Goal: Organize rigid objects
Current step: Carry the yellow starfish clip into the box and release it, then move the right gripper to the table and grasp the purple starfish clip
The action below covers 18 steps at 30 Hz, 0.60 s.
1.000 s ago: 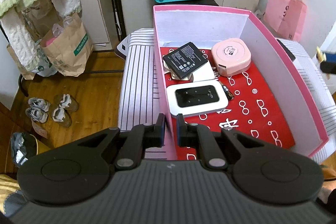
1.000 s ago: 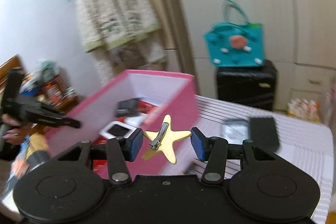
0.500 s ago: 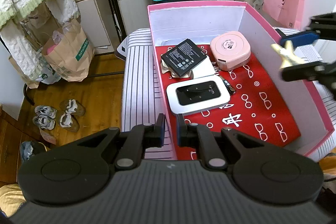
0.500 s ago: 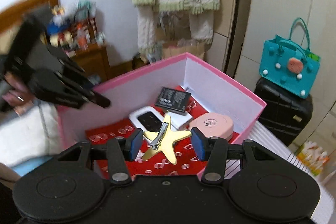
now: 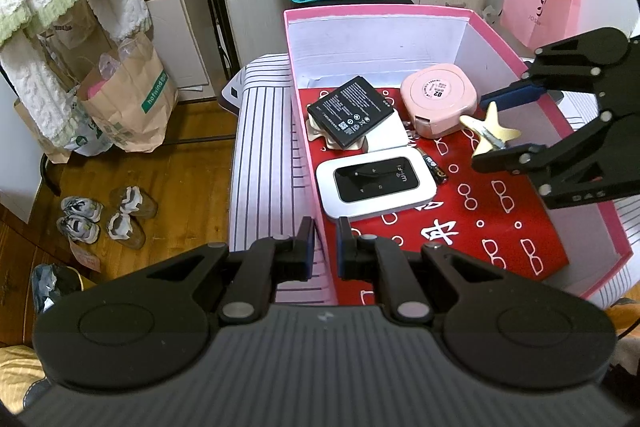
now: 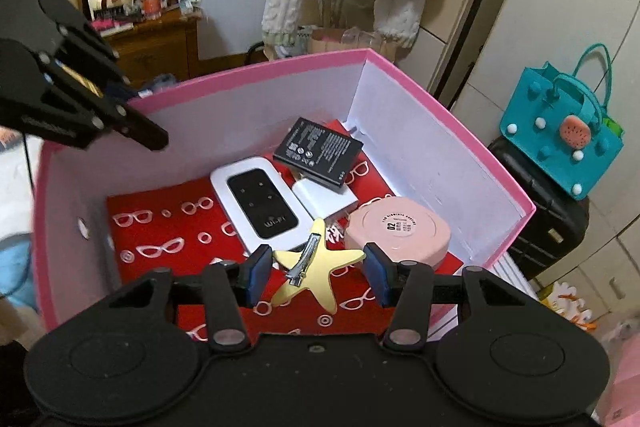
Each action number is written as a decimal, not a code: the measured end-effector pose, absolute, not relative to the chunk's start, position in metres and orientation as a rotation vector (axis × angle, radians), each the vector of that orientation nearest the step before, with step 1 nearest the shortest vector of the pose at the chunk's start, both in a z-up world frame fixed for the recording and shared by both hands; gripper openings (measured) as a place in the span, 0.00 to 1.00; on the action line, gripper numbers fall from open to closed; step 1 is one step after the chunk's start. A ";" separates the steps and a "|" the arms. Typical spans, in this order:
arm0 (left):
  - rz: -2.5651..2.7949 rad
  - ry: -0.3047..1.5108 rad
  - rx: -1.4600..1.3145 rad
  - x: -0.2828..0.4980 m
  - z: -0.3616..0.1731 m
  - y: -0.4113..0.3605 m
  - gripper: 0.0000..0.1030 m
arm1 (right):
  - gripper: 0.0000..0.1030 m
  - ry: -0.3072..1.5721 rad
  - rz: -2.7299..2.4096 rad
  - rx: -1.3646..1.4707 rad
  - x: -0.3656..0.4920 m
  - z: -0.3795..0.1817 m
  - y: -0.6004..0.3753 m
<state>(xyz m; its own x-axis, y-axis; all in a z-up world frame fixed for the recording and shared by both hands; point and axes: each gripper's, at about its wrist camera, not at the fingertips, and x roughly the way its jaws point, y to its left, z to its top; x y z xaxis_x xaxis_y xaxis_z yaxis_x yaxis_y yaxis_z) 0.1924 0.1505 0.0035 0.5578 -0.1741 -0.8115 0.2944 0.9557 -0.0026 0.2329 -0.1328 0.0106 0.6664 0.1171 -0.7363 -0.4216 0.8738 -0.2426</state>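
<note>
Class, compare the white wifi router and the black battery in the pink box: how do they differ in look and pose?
The router is white with a dark glossy panel and rounded corners; the battery is all black with small printed labels and squarer corners. The router lies flat on the red lining; the battery rests tilted on top of other items. Both are flat and rectangular and sit inside the pink box.

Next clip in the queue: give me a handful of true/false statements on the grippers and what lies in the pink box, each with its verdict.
1. The right gripper holds a yellow star hair clip above the pink box. True.
2. The left gripper grips the box's near wall. True.
3. The black battery lies under the white WiFi router. False: it lies beyond the router, on a white card.
4. The round pink case stands outside the box. False: it is inside.
</note>
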 end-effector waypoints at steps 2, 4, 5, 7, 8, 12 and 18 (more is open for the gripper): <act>-0.276 0.938 0.142 0.192 0.003 0.151 0.08 | 0.54 0.804 0.298 -0.450 0.236 0.006 -0.131; -0.272 0.936 0.135 0.192 0.004 0.152 0.08 | 0.54 0.819 0.284 -0.459 0.239 0.001 -0.131; -0.271 0.935 0.132 0.192 0.004 0.153 0.08 | 0.59 0.822 0.274 -0.457 0.240 0.000 -0.132; -0.271 0.934 0.125 0.192 0.003 0.153 0.08 | 0.63 0.799 0.258 -0.460 0.238 0.000 -0.134; -0.271 0.933 0.124 0.192 0.003 0.153 0.08 | 0.64 0.786 0.267 -0.461 0.235 0.001 -0.135; -0.268 0.933 0.126 0.192 0.003 0.152 0.08 | 0.68 0.694 0.251 -0.390 0.213 0.017 -0.145; -0.266 0.932 0.127 0.191 0.003 0.152 0.08 | 0.69 0.550 0.261 -0.248 0.164 0.042 -0.174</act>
<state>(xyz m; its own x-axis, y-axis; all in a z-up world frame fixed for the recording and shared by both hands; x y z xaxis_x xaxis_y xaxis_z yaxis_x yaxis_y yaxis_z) 0.1913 0.1518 0.0027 0.5664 -0.1706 -0.8063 0.2802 0.9599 -0.0063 0.1638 -0.1743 0.0417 0.8213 0.1765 -0.5425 -0.3083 0.9374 -0.1617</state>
